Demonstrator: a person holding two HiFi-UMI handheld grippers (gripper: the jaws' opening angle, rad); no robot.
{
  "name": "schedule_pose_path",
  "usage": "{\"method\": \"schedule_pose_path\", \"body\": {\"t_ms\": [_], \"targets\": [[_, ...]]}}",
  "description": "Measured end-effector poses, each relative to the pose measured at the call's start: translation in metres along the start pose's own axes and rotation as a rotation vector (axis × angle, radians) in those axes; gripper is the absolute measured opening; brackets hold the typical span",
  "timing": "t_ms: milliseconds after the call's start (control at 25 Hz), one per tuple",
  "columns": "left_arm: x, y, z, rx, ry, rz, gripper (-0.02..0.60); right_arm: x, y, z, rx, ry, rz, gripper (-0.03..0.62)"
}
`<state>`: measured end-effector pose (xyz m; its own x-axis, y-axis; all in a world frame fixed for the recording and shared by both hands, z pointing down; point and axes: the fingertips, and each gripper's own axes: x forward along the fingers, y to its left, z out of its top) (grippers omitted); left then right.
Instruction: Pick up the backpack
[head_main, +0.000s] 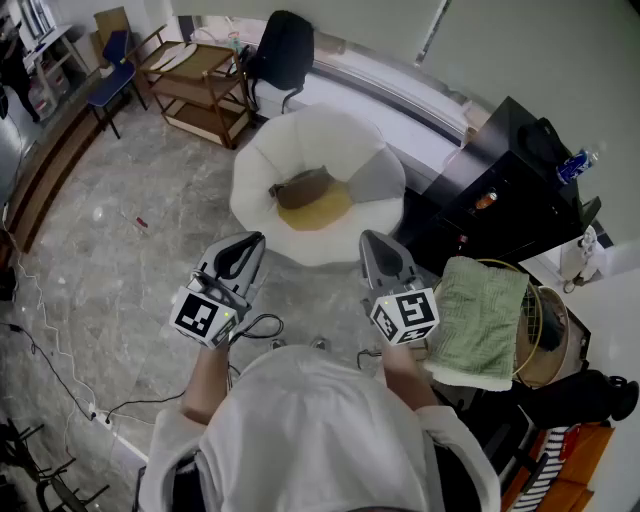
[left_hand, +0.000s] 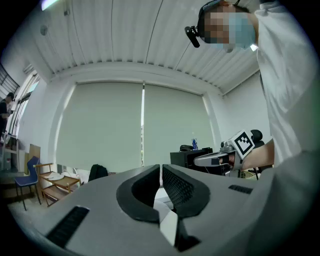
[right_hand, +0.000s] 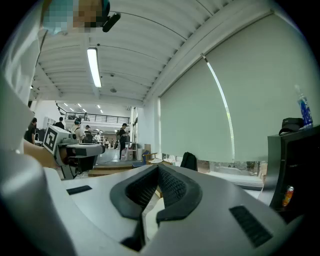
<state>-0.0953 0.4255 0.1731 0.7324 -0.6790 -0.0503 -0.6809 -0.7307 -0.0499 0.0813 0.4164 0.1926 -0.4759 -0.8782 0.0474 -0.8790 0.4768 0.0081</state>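
Overhead, from the head view, we count two claws, the left claw (head_main: 252, 242) and the right claw (head_main: 372, 240), both level and pointing toward one white armchair (head_main: 262, 160), where one brown-and-yellow backpack (head_main: 312, 200) lies on the seat. Open grey floor (head_main: 130, 220) spreads to its left; one black cabinet (head_main: 510, 190) crowds its right edge, and one green towel (head_main: 482, 318) sits near the right claw. Along the left gripper view, we see that claw clenched on nothing, the backpack hidden behind it. Along the right gripper view, the same: clenched, empty, backpack out of sight.
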Motion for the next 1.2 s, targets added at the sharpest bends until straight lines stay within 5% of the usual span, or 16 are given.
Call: {"method": "schedule_pose_path", "body": {"t_ms": [1200], "targets": [[-0.024, 0.044, -0.032, -0.140, 0.013, -0.043, 0.041, 0.040, 0.049, 0.001, 0.115, -0.056, 0.094, 0.030]]}}
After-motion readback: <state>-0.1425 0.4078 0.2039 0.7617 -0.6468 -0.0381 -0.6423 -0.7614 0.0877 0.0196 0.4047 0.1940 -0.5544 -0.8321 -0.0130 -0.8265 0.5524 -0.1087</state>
